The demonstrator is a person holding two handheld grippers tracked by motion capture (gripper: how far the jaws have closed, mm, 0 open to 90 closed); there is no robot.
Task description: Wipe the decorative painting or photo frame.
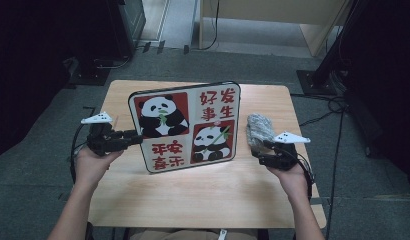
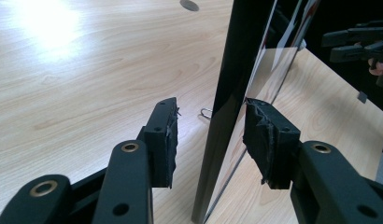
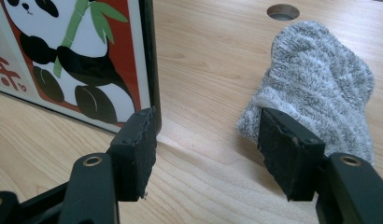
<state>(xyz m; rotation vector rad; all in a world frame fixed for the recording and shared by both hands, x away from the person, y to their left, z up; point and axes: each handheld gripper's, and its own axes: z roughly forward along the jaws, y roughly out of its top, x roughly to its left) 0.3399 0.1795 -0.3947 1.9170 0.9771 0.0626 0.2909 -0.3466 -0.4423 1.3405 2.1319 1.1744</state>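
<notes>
Two black jaw pads of the left gripper (image 2: 210, 144), foam-faced and frayed at the edges, stand either side of the thin black edge of one panda picture board (image 2: 231, 93); in the left gripper view the right-hand pad lies against the glossy front face, while a narrow gap shows between the left-hand pad and the back, so whether the board is truly clamped cannot be told. One board counted: rectangular, rounded corners, black rim, glossy printed face with two red panels each bearing a panda with green bamboo, and two white panels with red characters; it stands upright near the middle of the table (image 1: 203, 200), tilted slightly, its left edge at the left gripper (image 1: 135, 137). One right gripper (image 3: 206, 144), jaws about half open and gripping nothing, hovers low over bare wood between the board's right edge (image 3: 150, 60) and one grey cloth (image 3: 320, 84), whose nearer end lies behind the right-hand pad. Cloth: fluffy terry, mottled grey and white, bunched into a rounded heap, lying to the right of the board (image 1: 185, 125) and apart from it. One table: light wood-grain top, rounded corners, with one round hole (image 3: 283, 11) beyond the cloth. Two hands, one per gripper.
</notes>
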